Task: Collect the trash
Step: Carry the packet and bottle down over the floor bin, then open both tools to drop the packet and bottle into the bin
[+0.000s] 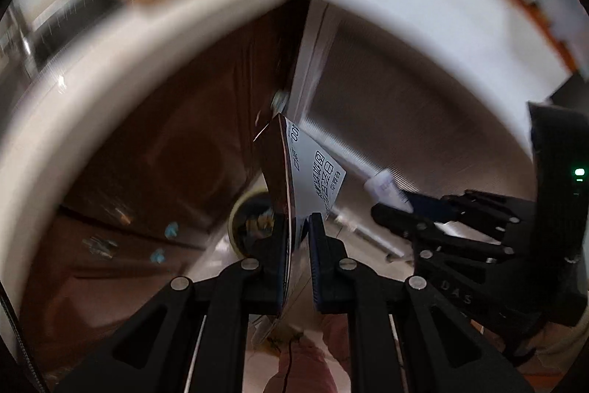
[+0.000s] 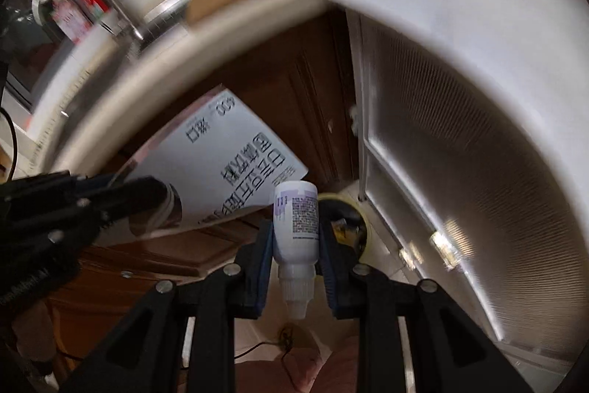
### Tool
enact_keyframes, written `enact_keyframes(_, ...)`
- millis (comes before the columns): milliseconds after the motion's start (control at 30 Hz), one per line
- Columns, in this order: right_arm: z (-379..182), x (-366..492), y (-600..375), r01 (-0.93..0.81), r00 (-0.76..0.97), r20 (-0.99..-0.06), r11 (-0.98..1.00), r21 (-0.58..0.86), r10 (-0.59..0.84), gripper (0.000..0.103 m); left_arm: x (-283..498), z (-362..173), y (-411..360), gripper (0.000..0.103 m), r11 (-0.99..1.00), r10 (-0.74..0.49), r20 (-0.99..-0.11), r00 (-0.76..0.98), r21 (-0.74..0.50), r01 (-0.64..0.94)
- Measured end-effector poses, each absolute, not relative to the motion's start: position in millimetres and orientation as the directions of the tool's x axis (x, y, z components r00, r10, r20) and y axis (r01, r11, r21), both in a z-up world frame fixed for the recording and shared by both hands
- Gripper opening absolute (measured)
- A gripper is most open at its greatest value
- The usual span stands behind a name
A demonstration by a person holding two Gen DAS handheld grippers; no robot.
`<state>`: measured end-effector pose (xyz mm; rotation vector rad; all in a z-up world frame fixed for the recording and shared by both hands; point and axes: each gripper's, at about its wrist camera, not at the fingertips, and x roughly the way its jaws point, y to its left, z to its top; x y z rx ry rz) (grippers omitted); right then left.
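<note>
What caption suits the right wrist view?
Right gripper holding a small white bottle above a floor bin.

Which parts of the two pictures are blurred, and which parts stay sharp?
Left wrist view: the counter edge and cabinets are smeared by motion, while the left gripper and its printed card are sharp. Right wrist view: the same smearing on the counter and faucet, with fisheye bending of straight edges; the right gripper and small white bottle are crisp.

One printed card (image 2: 228,164), one small white bottle (image 2: 297,220), one yellow-rimmed bin (image 2: 362,231), two grippers.
</note>
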<state>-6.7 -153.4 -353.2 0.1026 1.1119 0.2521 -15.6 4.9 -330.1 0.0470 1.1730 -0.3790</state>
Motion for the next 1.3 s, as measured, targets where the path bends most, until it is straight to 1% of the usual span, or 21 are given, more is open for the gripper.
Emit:
enact_keyframes(33, -370.3, -4.2, -153.5, -0.151, 0.412, -0.877, 0.968, 0.2, 0.245, 0.024, -10.9, -351.0, 2.7, 0.009, 0.939, -0.258, -0.912, 0.319, -0.16, 0.303)
enact_keyframes(100, -424.1, 10.5, -155.5, -0.154, 0.383, -0.89, 0.967, 0.205, 0.249, 0.024, 0.9, -404.9, -1.0, 0.009, 0.949, -0.24, -0.929, 0.281, -0.164, 0.27)
enact_keyframes(133, -440.8, 16.1, -156.0, -0.154, 0.371, -0.894, 0.966, 0.208, 0.252, 0.024, 5.3, -424.6, -1.8, 0.009, 0.952, -0.235, -0.934, 0.268, -0.165, 0.259)
enact_keyframes(200, -494.0, 33.1, -155.1, -0.153, 0.331, -0.91, 0.966, 0.209, 0.25, 0.024, 16.7, -472.1, -3.0, 0.009, 0.961, -0.211, -0.947, 0.242, -0.157, 0.227)
enact_keyframes(400, -597.8, 64.7, -144.0, -0.188, 0.267, -0.938, 0.967, 0.173, 0.22, 0.025, 40.7, -563.6, -0.5, 0.011, 0.975, -0.172, -0.967, 0.19, -0.139, 0.176)
enact_keyframes(467, -623.8, 74.6, -139.8, -0.189, 0.231, -0.952, 0.969, 0.159, 0.201, 0.025, 51.4, -582.8, 0.3, 0.026, 0.976, -0.167, -0.973, 0.16, -0.139, 0.169)
enact_keyframes(533, -640.4, 82.9, -139.5, -0.172, 0.201, -0.955, 0.967, 0.186, 0.22, 0.025, 53.3, -597.2, 2.7, 0.052, 0.978, -0.159, -0.978, 0.138, -0.137, 0.157)
enact_keyframes(567, -643.8, 85.1, -139.4, -0.164, 0.197, -0.955, 0.968, 0.191, 0.222, 0.027, 54.6, -600.8, 3.9, 0.055, 0.979, -0.157, -0.979, 0.133, -0.136, 0.152)
enact_keyframes(600, -645.9, 86.2, -139.4, -0.161, 0.196, -0.955, 0.968, 0.192, 0.222, 0.031, 55.5, -604.4, 6.2, 0.056, 0.98, -0.152, -0.98, 0.13, -0.133, 0.145)
enact_keyframes(667, -644.6, 86.7, -138.4, -0.16, 0.203, -0.953, 0.968, 0.194, 0.224, 0.034, 53.5, -609.1, 10.4, 0.056, 0.983, -0.145, -0.982, 0.123, -0.128, 0.135)
enact_keyframes(833, -624.2, 80.9, -139.8, -0.154, 0.215, -0.949, 0.968, 0.198, 0.229, 0.034, 50.1, -598.2, 16.8, 0.056, 0.987, -0.132, -0.984, 0.121, -0.118, 0.112)
enact_keyframes(900, -605.9, 75.7, -136.8, -0.161, 0.23, -0.947, 0.968, 0.191, 0.225, 0.034, 51.1, -589.0, 16.8, 0.056, 0.987, -0.13, -0.983, 0.127, -0.116, 0.107)
enact_keyframes(1133, -554.9, 62.7, -143.6, -0.166, 0.245, -0.941, 0.966, 0.199, 0.236, 0.034, 48.3, -534.0, 18.7, 0.056, 0.988, -0.138, -0.977, 0.16, -0.124, 0.095)
enact_keyframes(1300, -500.8, 47.5, -144.0, -0.159, 0.283, -0.929, 0.967, 0.202, 0.24, 0.034, 37.1, -484.6, 21.7, 0.057, 0.989, -0.136, -0.975, 0.178, -0.123, 0.082)
